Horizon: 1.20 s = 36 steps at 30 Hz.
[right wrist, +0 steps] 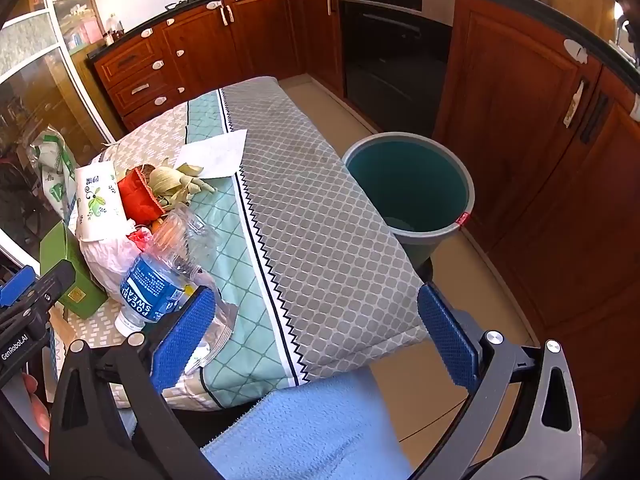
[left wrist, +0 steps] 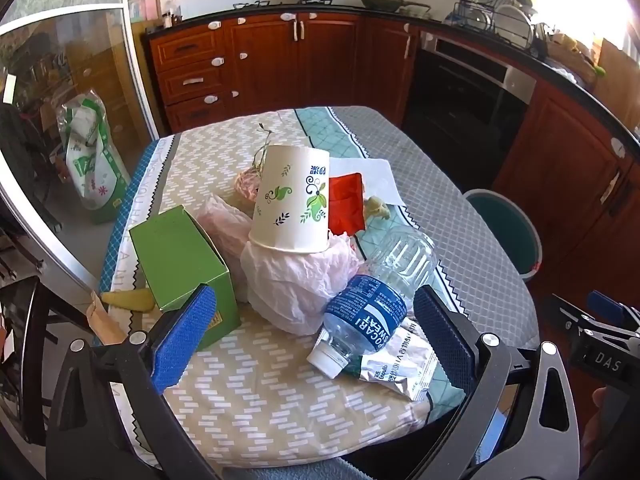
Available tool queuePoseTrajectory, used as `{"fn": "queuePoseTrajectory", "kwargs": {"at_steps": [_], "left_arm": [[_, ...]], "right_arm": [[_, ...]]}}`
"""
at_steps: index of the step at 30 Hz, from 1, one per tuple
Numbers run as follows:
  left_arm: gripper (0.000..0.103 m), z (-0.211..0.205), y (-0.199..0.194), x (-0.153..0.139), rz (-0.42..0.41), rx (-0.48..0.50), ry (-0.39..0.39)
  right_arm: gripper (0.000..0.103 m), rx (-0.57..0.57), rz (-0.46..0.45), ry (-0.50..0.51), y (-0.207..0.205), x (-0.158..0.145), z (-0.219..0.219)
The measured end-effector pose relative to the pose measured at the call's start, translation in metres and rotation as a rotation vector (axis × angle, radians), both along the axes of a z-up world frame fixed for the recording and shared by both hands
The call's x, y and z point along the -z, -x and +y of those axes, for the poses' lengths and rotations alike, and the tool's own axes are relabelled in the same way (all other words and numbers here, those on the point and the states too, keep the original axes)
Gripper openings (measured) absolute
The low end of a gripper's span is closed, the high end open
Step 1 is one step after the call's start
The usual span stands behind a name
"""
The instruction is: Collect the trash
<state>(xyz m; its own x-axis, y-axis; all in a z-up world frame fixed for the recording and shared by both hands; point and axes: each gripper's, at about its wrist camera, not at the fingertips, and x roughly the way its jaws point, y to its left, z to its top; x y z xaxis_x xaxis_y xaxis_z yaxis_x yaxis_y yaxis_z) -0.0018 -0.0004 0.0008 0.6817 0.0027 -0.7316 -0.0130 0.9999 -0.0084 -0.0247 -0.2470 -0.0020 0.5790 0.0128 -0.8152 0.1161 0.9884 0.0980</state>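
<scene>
A trash pile lies on the cloth-covered table (left wrist: pixel 460 216): an upside-down floral paper cup (left wrist: pixel 292 200) on a crumpled pink bag (left wrist: pixel 296 280), a Pocari Sweat bottle (left wrist: pixel 376 304) on its side, a foil wrapper (left wrist: pixel 400 368), a green box (left wrist: pixel 184 260), a red wrapper (left wrist: pixel 346 200) and a white napkin (left wrist: pixel 368 176). My left gripper (left wrist: pixel 316 336) is open just in front of the bottle. My right gripper (right wrist: pixel 320 336) is open over the table's near right edge; the bottle (right wrist: pixel 160 280) lies by its left finger. A teal bin (right wrist: pixel 412 192) stands on the floor to the right.
Red-brown kitchen cabinets (left wrist: pixel 280 60) and a black oven (right wrist: pixel 396 52) line the far and right sides. A glass door (left wrist: pixel 60 100) stands to the left. A blue cloth (right wrist: pixel 312 432) lies below the right gripper. A corn husk (right wrist: pixel 180 184) lies beside the red wrapper.
</scene>
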Motion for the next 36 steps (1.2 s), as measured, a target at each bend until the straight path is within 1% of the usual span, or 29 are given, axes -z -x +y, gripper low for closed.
{"fn": "queuePoseTrajectory", "kwargs": {"at_steps": [1, 2, 4, 5, 8, 9, 22, 30, 36], "left_arm": [[0.099, 0.000, 0.002, -0.001, -0.004, 0.000, -0.004], [0.099, -0.008, -0.001, 0.003, 0.013, 0.004, -0.030], [0.099, -0.011, 0.002, 0.001, 0.003, 0.002, -0.031], [0.099, -0.002, -0.002, 0.004, 0.012, 0.002, 0.000], [0.099, 0.001, 0.000, 0.007, 0.013, 0.001, 0.007], [0.099, 0.002, -0.004, 0.001, 0.023, -0.002, 0.016], [0.099, 0.007, -0.004, -0.001, 0.024, -0.011, 0.024], [0.099, 0.011, 0.000, -0.003, 0.012, -0.004, 0.063], [0.099, 0.014, 0.000, -0.001, 0.013, -0.022, 0.055]], "right_arm": [[0.097, 0.000, 0.001, -0.001, 0.000, 0.000, 0.000], [0.097, -0.001, 0.002, -0.001, -0.001, 0.000, 0.000], [0.097, -0.003, 0.002, 0.001, -0.001, 0.000, 0.000], [0.097, -0.004, 0.003, 0.004, -0.001, -0.001, 0.000], [0.097, -0.003, 0.004, 0.007, -0.002, -0.001, -0.001], [0.097, -0.003, 0.003, 0.009, 0.000, -0.002, -0.001], [0.097, -0.002, 0.020, 0.015, -0.003, -0.003, 0.002], [0.097, 0.000, 0.028, 0.012, -0.002, 0.001, 0.002], [0.097, -0.002, 0.037, 0.010, -0.003, 0.004, 0.003]]}}
